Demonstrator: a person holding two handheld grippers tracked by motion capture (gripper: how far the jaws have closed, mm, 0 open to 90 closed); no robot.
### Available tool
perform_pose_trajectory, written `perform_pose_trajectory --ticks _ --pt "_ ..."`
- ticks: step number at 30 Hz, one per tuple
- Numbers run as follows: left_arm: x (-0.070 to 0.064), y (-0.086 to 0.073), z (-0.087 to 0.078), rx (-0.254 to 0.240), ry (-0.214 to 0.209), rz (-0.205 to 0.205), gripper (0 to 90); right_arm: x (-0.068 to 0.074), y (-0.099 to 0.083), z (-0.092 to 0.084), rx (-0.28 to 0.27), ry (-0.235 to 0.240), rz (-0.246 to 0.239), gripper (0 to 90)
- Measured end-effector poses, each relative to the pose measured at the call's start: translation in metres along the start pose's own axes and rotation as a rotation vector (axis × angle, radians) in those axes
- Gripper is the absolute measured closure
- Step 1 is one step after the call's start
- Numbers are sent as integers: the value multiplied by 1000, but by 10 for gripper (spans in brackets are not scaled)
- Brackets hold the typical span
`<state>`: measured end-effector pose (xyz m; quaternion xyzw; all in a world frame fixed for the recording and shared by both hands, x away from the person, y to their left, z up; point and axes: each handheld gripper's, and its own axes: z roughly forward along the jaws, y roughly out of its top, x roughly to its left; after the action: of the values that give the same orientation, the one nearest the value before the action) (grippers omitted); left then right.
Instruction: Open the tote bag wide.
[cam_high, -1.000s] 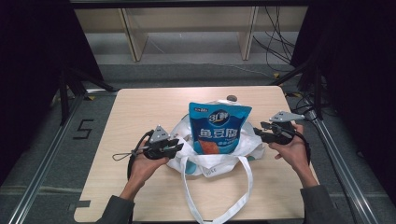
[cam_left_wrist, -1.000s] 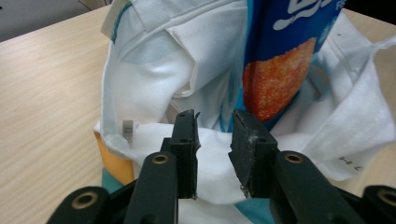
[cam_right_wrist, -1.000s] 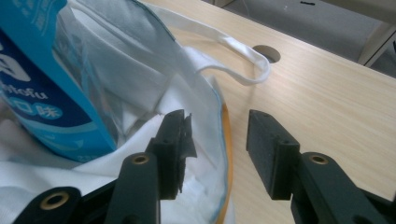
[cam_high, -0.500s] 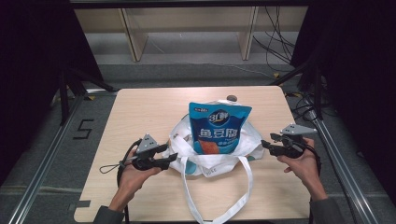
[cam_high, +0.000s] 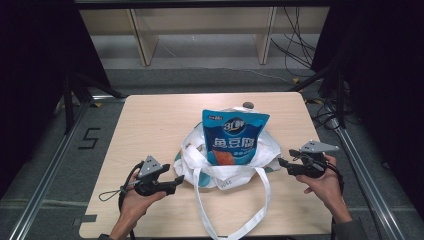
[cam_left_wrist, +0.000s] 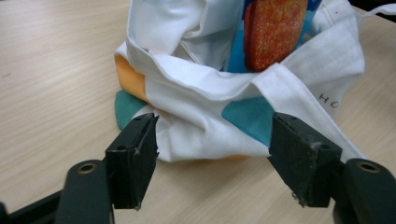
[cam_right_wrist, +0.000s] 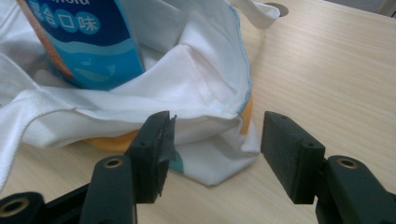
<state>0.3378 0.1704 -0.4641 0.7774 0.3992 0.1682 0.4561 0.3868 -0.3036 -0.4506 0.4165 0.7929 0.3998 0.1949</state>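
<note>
White tote bag (cam_high: 227, 162) slumped near the middle of the table (cam_high: 150, 125), its long straps (cam_high: 235, 210) trailing toward the near edge, a blue snack pouch (cam_high: 234, 137) standing upright inside and rising well above the collapsed rim. Left gripper (cam_high: 175, 181) just off the bag's left side, right gripper (cam_high: 281, 163) just off its right, both pointing inward at the cloth. In the left gripper view, jaws spread wide, having just been opening, nothing pinched between them, the bag's folded lower corner (cam_left_wrist: 196, 126) lying beyond the pads rather than between them. In the right gripper view, the same: jaws apart after widening, the bag's hem and bottom fold (cam_right_wrist: 210, 126) just ahead of the pads, no contact visible. Likely reading: cloth let go on both sides so that the pouch stays propped by the bunched fabric around its base. Pouch leaning on soft walls only, so probably prone to tipping if either side of the bag gets tugged unevenly.
</note>
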Motion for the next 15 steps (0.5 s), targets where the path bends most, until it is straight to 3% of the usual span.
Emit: perform_pose_trajectory --ticks 4,6,7,12,13,15 --pt "-3 -9 -1 1 -11 -19 278 6 -4 -4 -1 0 25 432" --pt "-6 -13 -2 1 -7 -35 271 4 -7 -3 -6 4 -9 428" --pt "-6 -14 -3 3 -13 -10 265 8 -8 -4 -4 6 26 426" --pt "-9 -22 -1 5 -4 -19 253 12 -15 -5 0 3 14 419" --pt "-8 -23 -1 23 -2 -6 252 13 -17 -5 4 4 15 417" --pt "-10 -27 0 13 -1 -27 251 14 -20 -5 10 3 10 415"
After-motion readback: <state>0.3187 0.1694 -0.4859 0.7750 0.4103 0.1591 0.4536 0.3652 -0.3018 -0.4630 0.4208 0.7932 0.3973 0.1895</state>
